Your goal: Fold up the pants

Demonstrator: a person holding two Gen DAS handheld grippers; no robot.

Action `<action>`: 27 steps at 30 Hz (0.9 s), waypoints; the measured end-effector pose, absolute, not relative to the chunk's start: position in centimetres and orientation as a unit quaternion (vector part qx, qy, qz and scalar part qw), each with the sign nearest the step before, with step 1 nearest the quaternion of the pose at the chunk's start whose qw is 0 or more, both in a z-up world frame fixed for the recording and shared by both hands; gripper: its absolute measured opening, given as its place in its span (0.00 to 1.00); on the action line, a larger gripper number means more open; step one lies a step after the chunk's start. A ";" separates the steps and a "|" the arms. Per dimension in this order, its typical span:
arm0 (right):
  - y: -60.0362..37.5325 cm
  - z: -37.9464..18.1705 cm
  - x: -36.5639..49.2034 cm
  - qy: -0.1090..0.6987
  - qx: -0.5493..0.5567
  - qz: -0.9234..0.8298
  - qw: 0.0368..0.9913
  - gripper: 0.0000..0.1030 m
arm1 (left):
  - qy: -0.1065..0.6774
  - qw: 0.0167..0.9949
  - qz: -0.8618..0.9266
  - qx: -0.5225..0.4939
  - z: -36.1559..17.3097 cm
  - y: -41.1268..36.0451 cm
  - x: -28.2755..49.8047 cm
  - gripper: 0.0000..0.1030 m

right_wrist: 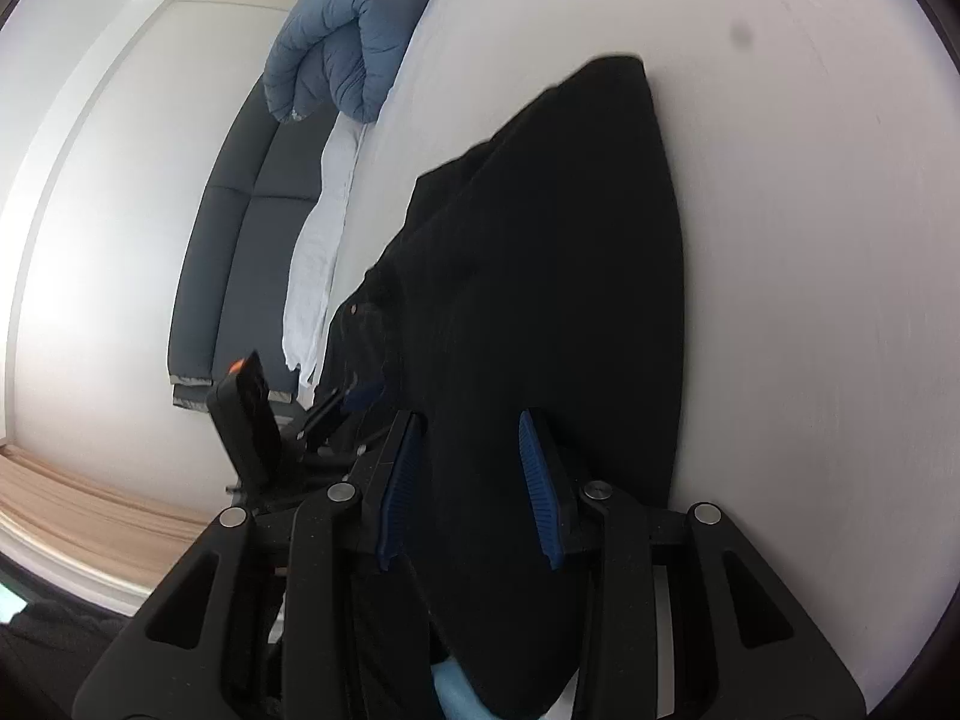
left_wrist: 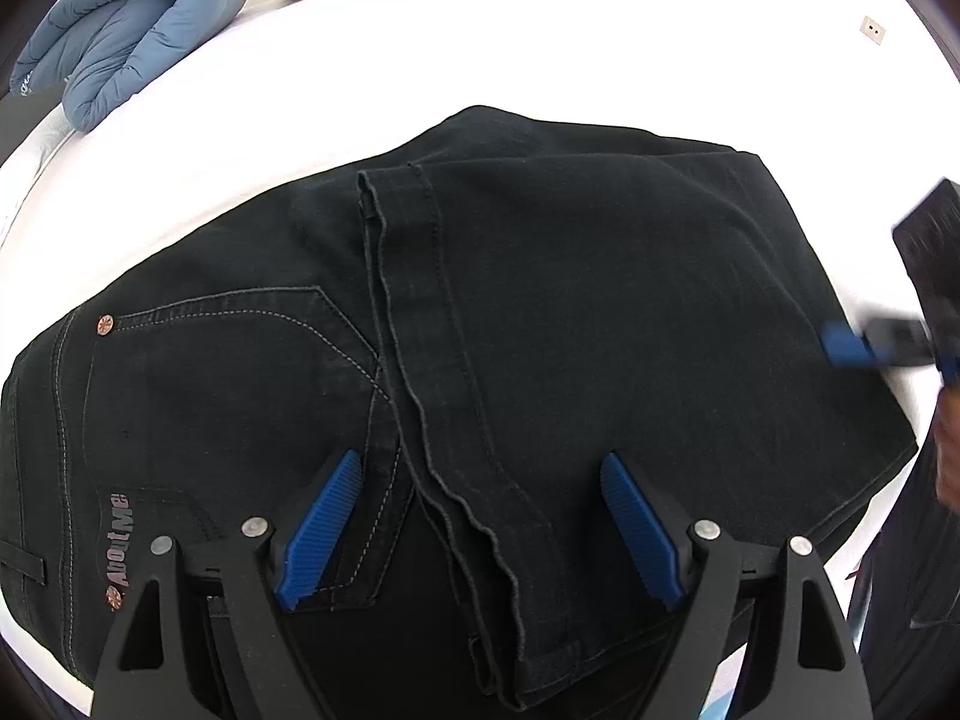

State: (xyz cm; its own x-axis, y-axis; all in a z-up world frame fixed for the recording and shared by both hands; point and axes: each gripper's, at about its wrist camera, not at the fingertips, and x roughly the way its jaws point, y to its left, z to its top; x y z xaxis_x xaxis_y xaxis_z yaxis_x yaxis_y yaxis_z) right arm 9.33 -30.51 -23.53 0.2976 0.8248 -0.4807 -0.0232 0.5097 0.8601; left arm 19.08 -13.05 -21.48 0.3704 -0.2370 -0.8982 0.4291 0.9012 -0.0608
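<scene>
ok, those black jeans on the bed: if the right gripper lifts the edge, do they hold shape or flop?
Probably flop: the black jeans lie limp, with a wavy hem. Stacked denim layers suggest some weight, so they'd likely sag. The ribbed pads of the right gripper should limit slipping.

Matt black denim pants [left_wrist: 540,300] with stitched seams are seen under the left gripper [left_wrist: 480,531], whose ribbed blue pads [left_wrist: 639,528] look rubbery; beyond lies a smooth white sheet [left_wrist: 480,48].

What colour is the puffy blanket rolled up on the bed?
Blue; the duvet shows best in the left wrist view.
</scene>
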 end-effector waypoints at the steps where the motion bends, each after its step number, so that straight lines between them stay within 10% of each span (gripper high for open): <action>1: -30.2 -23.5 8.4 0.515 0.385 0.303 0.704 0.32 | 0.523 0.823 -0.202 0.092 -21.5 -13.0 19.0 0.81; 27: -26.0 -22.3 3.4 0.482 0.275 0.263 0.790 0.30 | 0.511 0.835 -0.192 0.076 -21.4 -11.8 17.5 0.83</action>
